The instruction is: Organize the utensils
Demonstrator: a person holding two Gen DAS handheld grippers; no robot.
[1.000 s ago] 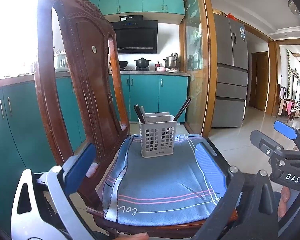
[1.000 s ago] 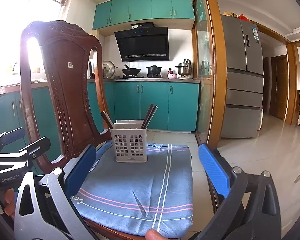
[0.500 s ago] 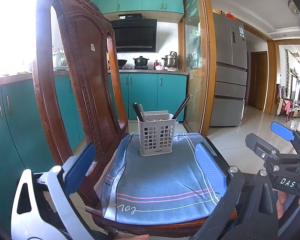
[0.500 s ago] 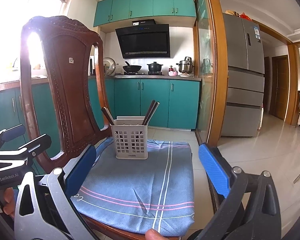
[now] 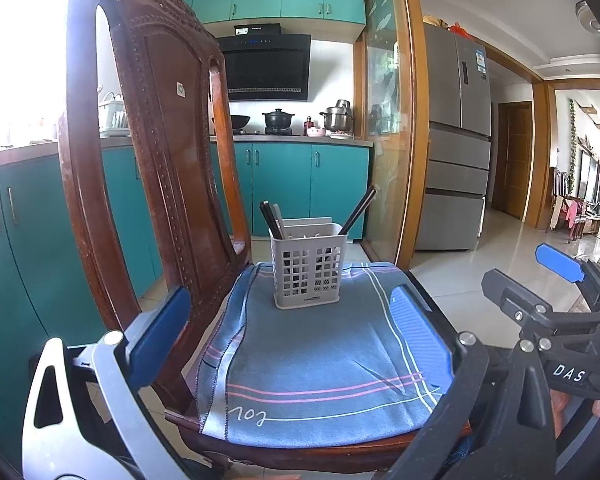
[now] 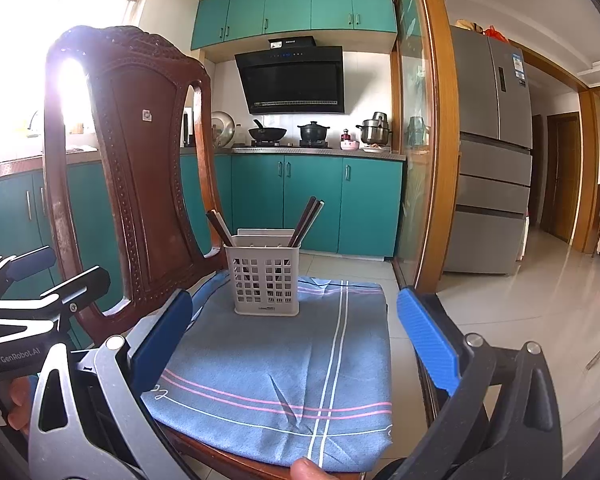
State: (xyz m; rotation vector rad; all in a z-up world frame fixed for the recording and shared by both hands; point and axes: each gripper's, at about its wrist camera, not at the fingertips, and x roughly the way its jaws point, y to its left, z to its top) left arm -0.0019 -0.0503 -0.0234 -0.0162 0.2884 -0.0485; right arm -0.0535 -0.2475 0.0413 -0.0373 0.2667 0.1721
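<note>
We look forward from both wrists, low and near; beyond the fingers both views share the grey perforated plastic utensil basket (image 5: 308,270) (image 6: 266,280).

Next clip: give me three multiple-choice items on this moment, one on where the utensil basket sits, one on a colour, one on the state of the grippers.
1. The utensil basket stands on:
A the blue cloth on the chair
B the floor
C the counter

2. The kitchen cabinets are:
A white
B teal
C grey

3. The left gripper and right gripper are:
A both shut on chopsticks
B one open, one shut
C both open, empty

Answers: 1 A, the basket's base rests on the cloth; 2 B, doors above and below are teal; 3 C, the pads stand wide apart.
</note>
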